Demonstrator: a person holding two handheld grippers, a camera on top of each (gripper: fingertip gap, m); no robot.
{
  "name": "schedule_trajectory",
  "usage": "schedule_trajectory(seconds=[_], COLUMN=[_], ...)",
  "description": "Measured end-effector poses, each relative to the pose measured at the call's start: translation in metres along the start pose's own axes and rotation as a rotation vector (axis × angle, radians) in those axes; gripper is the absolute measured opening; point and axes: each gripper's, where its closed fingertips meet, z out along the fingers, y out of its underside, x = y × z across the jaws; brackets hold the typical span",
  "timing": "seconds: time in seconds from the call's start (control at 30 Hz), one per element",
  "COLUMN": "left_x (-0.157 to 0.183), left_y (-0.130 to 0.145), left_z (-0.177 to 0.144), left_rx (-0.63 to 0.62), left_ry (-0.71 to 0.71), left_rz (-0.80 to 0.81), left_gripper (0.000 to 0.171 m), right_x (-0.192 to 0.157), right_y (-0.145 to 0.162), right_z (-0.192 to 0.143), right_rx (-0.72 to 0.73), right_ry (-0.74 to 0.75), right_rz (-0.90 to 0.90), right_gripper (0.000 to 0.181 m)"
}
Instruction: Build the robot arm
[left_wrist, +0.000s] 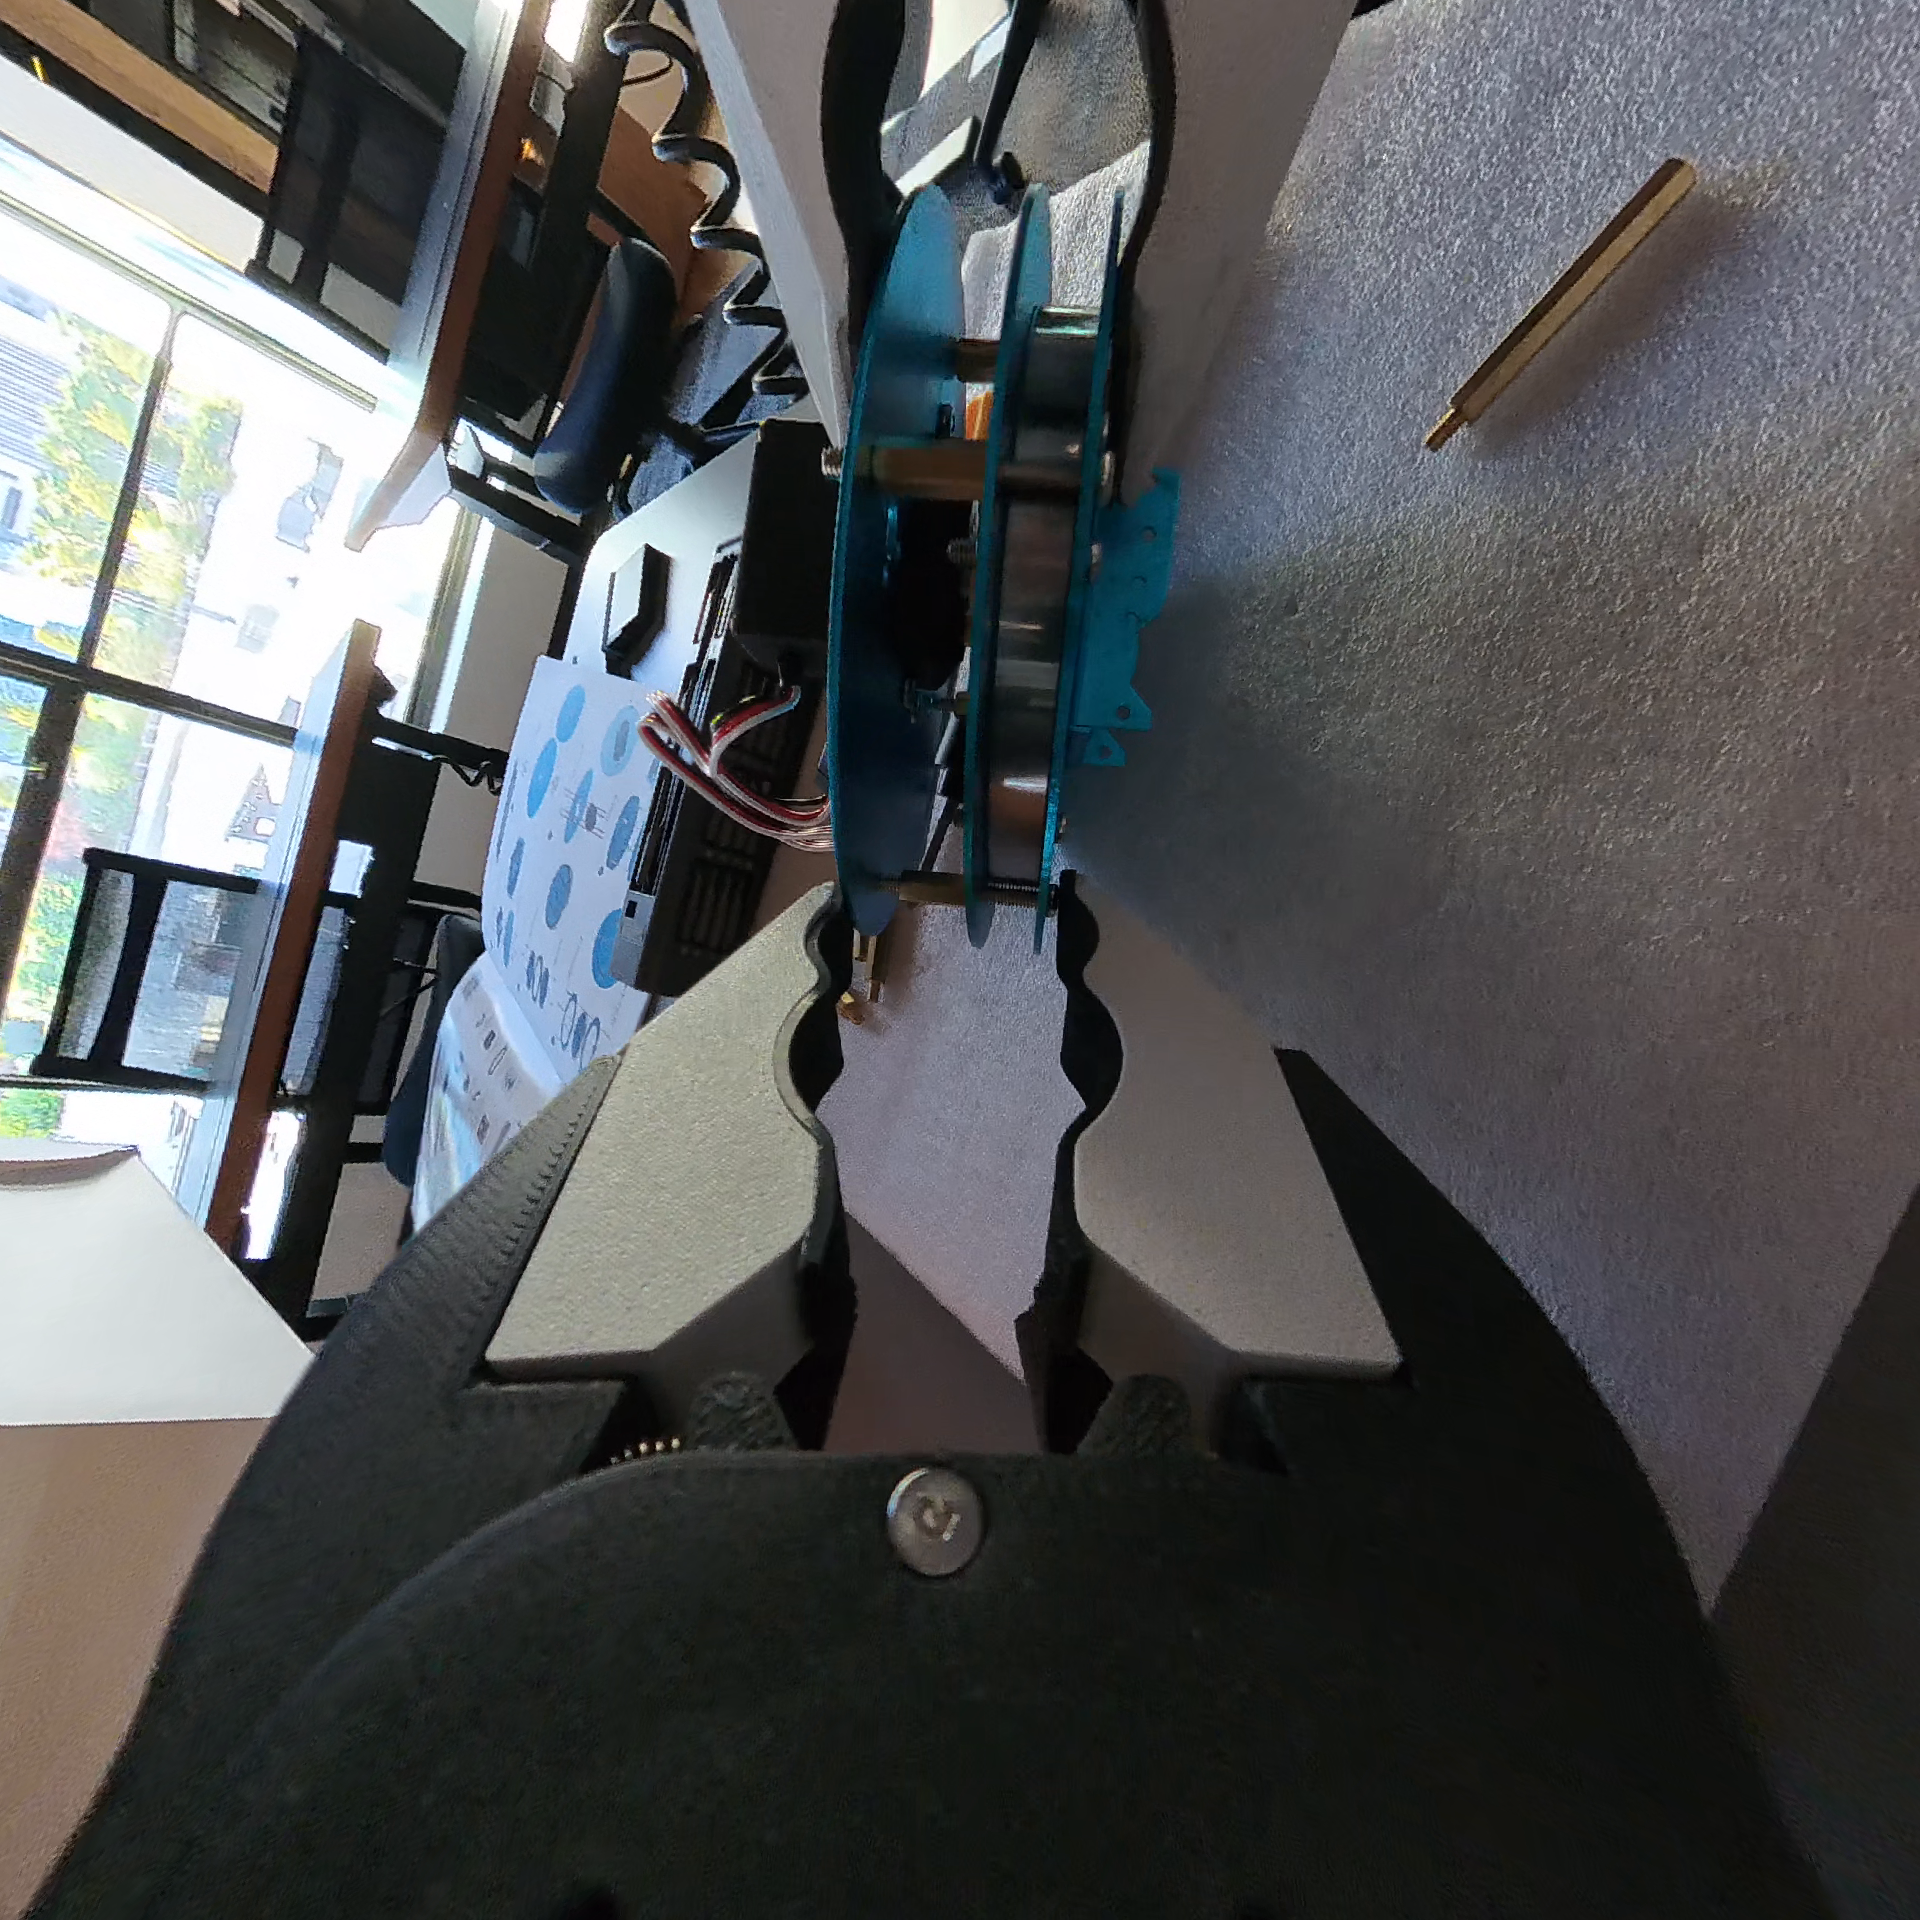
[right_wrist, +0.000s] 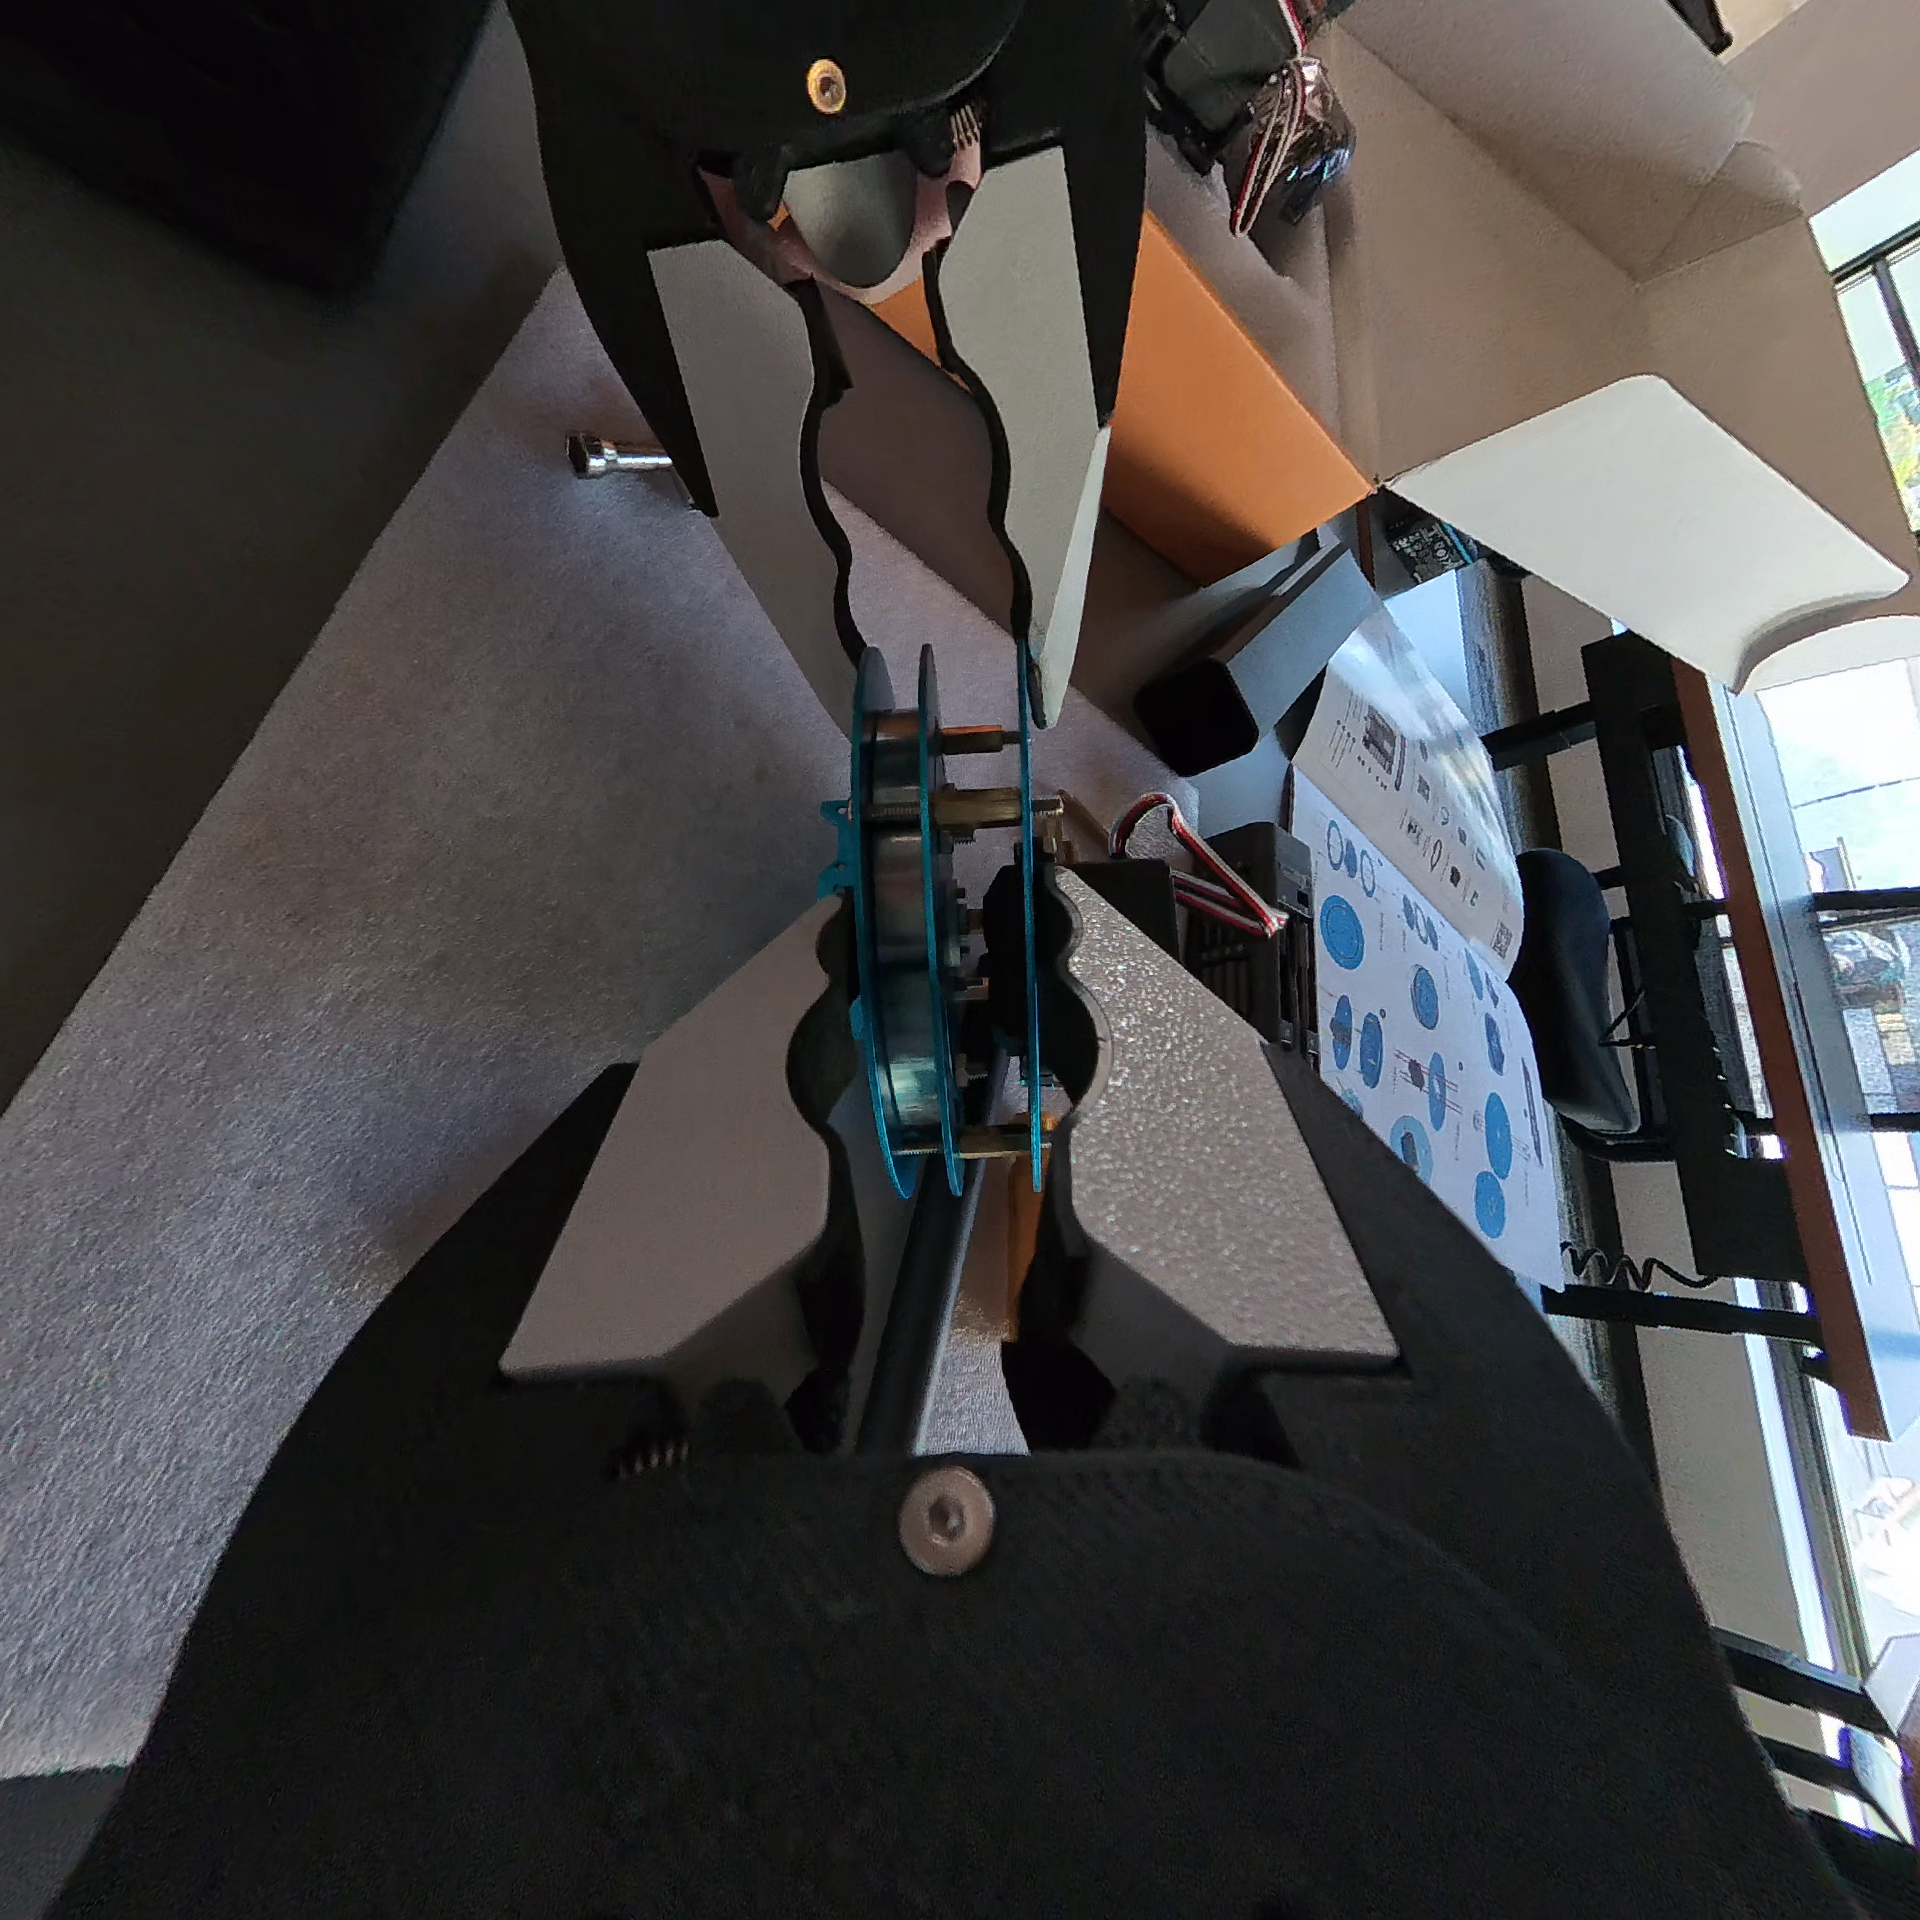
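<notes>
Blue disc assembly (left_wrist: 997, 623) gripped from opposite ends.
Left wrist view: left gripper (left_wrist: 945, 904) partly closed, tips pinching near rim; brass standoff (left_wrist: 1558, 301) well apart on grey mat (left_wrist: 1507, 831). Right wrist view: right gripper (right_wrist: 945, 894) partly closed, clamped deeper across plates.

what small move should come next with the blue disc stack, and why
Probably ease the blue disc assembly flat onto the grey mat, both grips kept. It stands on edge, with the right gripper and the left gripper clamping opposite ends, and a brass standoff lies loose nearby, so some fitting may remain.
</notes>
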Motion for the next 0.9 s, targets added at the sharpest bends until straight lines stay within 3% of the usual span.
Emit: schedule_trajectory(seconds=[0.47, 0.7, 0.9], left_x=[0.002, 0.003, 0.003], left_y=[0.004, 0.004, 0.006], left_z=[0.000, 0.000, 0.001], left_rx=[-0.009, 0.002, 0.002], left_ry=[0.026, 0.038, 0.047], left_rz=[-0.075, -0.101, -0.133], left_gripper=[0.031, 0.031, 0.031], right_x=[0.002, 0.013, 0.009], right_y=[0.000, 0.033, 0.047], right_z=[0.002, -0.010, -0.003], right_rx=[0.010, -0.059, -0.107], right_ry=[0.032, 0.076, 0.045], right_rz=[0.006, 0.107, 0.144], right_gripper=[0.035, 0.061, 0.041])
